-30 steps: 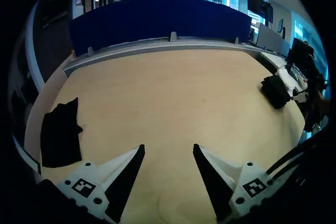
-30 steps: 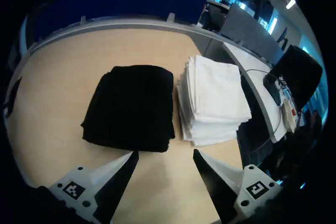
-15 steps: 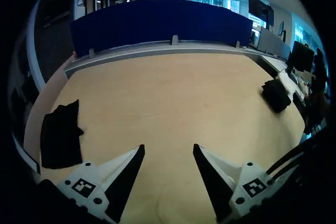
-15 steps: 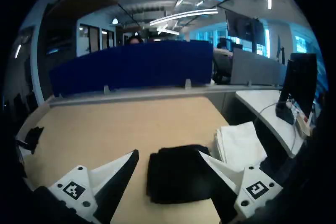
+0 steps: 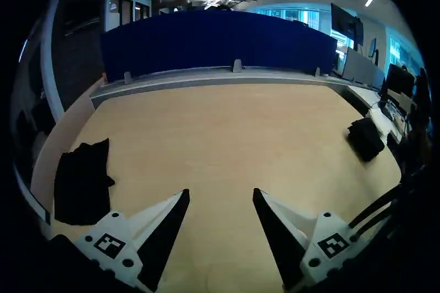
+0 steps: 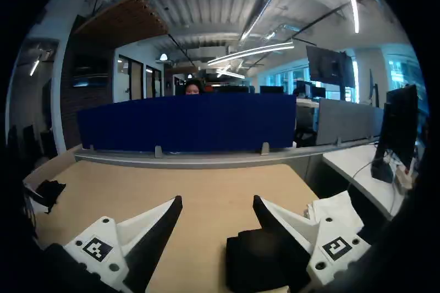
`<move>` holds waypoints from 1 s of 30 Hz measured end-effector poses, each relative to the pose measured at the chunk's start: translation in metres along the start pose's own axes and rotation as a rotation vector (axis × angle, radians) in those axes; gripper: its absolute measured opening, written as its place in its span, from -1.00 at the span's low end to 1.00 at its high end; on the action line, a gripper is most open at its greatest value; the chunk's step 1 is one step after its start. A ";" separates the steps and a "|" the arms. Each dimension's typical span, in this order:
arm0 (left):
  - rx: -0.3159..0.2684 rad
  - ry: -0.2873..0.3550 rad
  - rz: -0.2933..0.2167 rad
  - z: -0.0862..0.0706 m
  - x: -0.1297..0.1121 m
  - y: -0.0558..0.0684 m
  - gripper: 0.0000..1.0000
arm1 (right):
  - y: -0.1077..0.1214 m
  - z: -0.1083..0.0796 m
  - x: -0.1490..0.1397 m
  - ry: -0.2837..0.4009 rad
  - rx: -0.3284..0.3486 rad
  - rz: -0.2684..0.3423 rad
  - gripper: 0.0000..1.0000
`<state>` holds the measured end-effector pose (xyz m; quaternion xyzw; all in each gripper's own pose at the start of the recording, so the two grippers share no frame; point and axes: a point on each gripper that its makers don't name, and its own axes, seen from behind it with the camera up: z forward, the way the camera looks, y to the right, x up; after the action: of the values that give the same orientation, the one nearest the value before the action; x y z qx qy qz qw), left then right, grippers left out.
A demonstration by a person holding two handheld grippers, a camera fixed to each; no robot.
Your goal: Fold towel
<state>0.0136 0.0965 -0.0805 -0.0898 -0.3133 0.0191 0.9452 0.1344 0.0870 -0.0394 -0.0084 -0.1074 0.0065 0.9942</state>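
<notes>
Left gripper view looks across the wooden table [image 5: 231, 128] with the left gripper [image 5: 220, 191] spread wide and empty above it. One loose black towel [image 5: 81, 180] lies unfolded near the table's left edge, and one folded black stack [image 5: 366, 138] sits far off at the right edge. Right gripper view, held more level, has the right gripper [image 6: 216, 198] likewise wide and empty, the folded black stack partly hidden by its right-hand finger, one stack of white towels [image 6: 335, 208] just beside it, one blue partition [image 6: 187, 122], and a person's head [image 6: 192, 87] behind.
</notes>
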 end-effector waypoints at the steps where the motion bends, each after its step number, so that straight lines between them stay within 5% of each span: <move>1: 0.004 0.014 -0.004 0.001 0.004 -0.002 0.70 | -0.003 0.001 0.002 0.008 -0.003 -0.010 1.00; 8: 0.025 0.137 -0.039 0.003 0.039 -0.015 0.70 | -0.026 0.006 0.017 0.055 -0.001 -0.047 1.00; 19: 0.054 0.388 -0.068 -0.004 0.105 -0.033 0.70 | -0.045 0.006 0.030 0.125 -0.025 0.030 1.00; 30: 0.119 0.520 -0.072 -0.011 0.122 -0.049 0.70 | -0.073 0.007 0.028 0.134 -0.003 0.015 1.00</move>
<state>0.1169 0.0581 -0.0082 -0.0247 -0.0614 -0.0197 0.9976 0.1611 0.0149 -0.0248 -0.0112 -0.0405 0.0132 0.9990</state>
